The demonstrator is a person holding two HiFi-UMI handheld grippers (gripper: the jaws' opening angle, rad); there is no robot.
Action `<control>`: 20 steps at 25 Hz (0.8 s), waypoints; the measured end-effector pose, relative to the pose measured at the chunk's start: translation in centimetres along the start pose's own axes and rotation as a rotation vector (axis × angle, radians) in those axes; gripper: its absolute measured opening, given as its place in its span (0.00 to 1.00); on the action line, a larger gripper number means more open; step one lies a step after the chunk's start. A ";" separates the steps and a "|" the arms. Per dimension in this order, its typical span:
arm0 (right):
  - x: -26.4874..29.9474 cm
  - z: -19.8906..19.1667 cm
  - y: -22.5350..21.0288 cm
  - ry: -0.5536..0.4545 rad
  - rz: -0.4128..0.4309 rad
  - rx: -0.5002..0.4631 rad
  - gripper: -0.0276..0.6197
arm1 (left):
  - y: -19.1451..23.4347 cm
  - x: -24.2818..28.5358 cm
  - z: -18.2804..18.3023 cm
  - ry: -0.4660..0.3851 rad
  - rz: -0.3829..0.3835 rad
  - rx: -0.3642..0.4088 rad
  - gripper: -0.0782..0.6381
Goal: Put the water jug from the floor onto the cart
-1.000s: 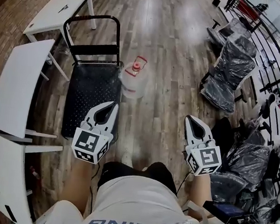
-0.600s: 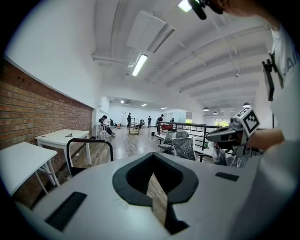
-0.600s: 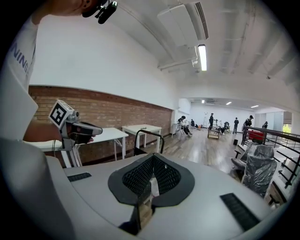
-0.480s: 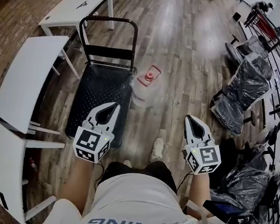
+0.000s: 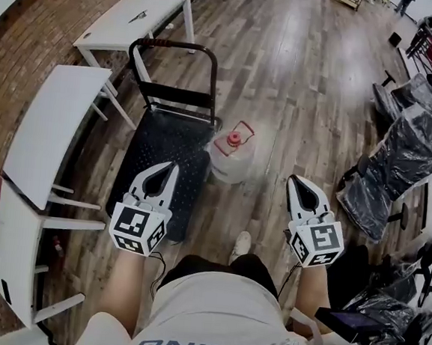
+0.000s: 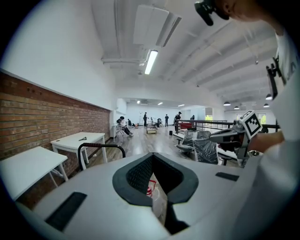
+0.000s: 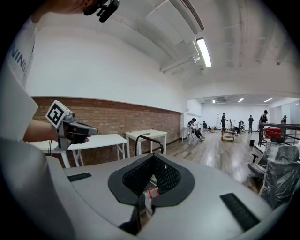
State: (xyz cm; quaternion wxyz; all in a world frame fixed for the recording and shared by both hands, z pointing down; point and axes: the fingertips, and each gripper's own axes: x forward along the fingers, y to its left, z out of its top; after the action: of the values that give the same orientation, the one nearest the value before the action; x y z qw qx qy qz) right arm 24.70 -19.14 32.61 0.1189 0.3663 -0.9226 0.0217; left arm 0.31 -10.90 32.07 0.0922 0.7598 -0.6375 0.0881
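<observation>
Benches (image 5: 51, 127) with white tops stand along the brick wall (image 5: 16, 53) at the far left. Just right of them the cart (image 5: 158, 144) sits on the wooden floor (image 5: 299, 78), its black deck bare and its looped handle (image 5: 174, 46) upright at the far end. In the head view the left gripper (image 5: 171, 166) hangs above the near part of that deck, pointing forward with its fingers (image 6: 136, 176) together at the tips and nothing held. Through the hollow behind the tips, its own view shows only a slice of the water jug (image 6: 156, 196) well ahead. In the head view the water jug (image 5: 230, 160) stands upright on the floor, close against the right edge of the cart about halfway along the deck. It is clear-bodied, with a red cap (image 5: 234, 139) and a reddish carry loop over it; whether it touches the cart cannot be told. Right of the water jug and nearer the person, the right gripper (image 5: 294, 181) is held over bare floor, its fingers likewise pressed together and empty. A pale shoe (image 5: 241, 244) shows between the two grippers, and chairs (image 5: 392, 176) wrapped in dark plastic stand at the far right
</observation>
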 end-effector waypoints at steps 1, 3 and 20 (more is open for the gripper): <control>0.6 -0.1 -1.0 0.000 0.015 0.001 0.05 | -0.1 0.6 0.3 -0.001 0.022 -0.005 0.11; 2.0 -0.3 -2.5 -0.003 0.051 0.014 0.05 | 0.1 1.5 0.8 -0.005 0.070 -0.019 0.11; 12.2 0.8 -3.4 0.047 0.250 0.011 0.05 | 4.9 3.7 0.2 0.022 0.258 -0.115 0.11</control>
State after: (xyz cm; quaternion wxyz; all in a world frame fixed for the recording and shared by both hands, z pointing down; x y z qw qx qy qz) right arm 18.24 -29.91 34.59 0.1346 0.2485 -0.9579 0.0499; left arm -3.91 -15.25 32.97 0.1305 0.6640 -0.7328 0.0707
